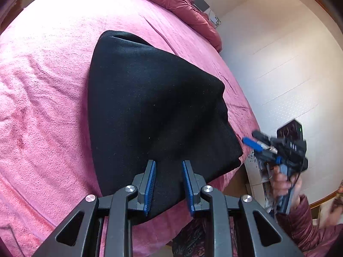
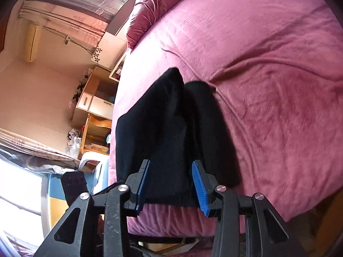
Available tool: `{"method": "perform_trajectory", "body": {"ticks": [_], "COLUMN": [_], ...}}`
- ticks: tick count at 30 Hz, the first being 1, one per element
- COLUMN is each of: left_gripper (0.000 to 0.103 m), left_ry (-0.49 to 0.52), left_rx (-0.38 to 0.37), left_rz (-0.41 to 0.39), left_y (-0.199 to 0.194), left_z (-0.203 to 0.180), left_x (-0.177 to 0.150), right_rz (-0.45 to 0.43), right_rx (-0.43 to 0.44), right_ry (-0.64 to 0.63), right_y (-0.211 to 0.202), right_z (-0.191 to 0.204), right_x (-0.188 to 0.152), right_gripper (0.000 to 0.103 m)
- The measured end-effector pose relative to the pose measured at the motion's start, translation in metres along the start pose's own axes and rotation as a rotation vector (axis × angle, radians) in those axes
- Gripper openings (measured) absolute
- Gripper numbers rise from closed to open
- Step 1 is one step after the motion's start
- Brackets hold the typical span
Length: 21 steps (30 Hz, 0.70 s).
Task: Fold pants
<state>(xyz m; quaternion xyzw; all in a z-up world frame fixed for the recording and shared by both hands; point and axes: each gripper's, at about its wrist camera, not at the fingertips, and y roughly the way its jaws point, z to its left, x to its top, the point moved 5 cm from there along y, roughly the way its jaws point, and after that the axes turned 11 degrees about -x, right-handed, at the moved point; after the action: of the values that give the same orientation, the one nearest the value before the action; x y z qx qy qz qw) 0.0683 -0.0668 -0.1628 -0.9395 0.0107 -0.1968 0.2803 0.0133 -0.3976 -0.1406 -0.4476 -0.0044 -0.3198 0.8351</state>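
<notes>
The black pants (image 1: 150,107) lie folded in a compact stack on the pink bed cover (image 1: 42,85), near the bed's edge. My left gripper (image 1: 168,167) is open, its blue pads just above the near edge of the pants, holding nothing. My right gripper (image 2: 171,169) is open over the near end of the pants (image 2: 167,124), also empty. In the left wrist view the right gripper (image 1: 248,140) shows blurred in a hand beyond the bed's edge, to the right of the pants.
A crumpled dark red duvet (image 1: 182,4) lies at the head of the bed. A white wall (image 1: 278,53) runs beside the bed. A wooden desk with drawers (image 2: 94,105) and clutter stands left of the bed in the right wrist view.
</notes>
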Motion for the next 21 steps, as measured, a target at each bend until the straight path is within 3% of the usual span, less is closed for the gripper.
{"method": "perform_trajectory", "body": {"ticks": [4,10,12,15,21], "left_gripper": [0.026,0.026,0.026,0.026,0.026], "left_ry": [0.002,0.032,0.033,0.037,0.064], "left_rx": [-0.006,0.000,0.002,0.001,-0.010], "left_rz": [-0.008,-0.010,-0.011,-0.009,-0.006], "left_y": [-0.002,-0.013,-0.016,-0.017,-0.016], "left_z": [0.002,-0.006,-0.007,-0.008,-0.015], "left_x": [-0.003,-0.004,-0.005,-0.006,-0.005], "right_rz": [0.056,0.027,0.011,0.002,-0.013], "right_rx": [0.003,-0.006,-0.047,-0.078,-0.153], "right_ry": [0.054,0.151,0.129,0.071,-0.052], "right_y": [0.017,0.038,0.039,0.031,0.010], "right_z": [-0.010,-0.018,-0.015,-0.003,0.009], "right_x": [-0.024,-0.015,-0.012,-0.013,-0.023], "right_gripper": [0.042,0.041,0.019,0.011,0.007]}}
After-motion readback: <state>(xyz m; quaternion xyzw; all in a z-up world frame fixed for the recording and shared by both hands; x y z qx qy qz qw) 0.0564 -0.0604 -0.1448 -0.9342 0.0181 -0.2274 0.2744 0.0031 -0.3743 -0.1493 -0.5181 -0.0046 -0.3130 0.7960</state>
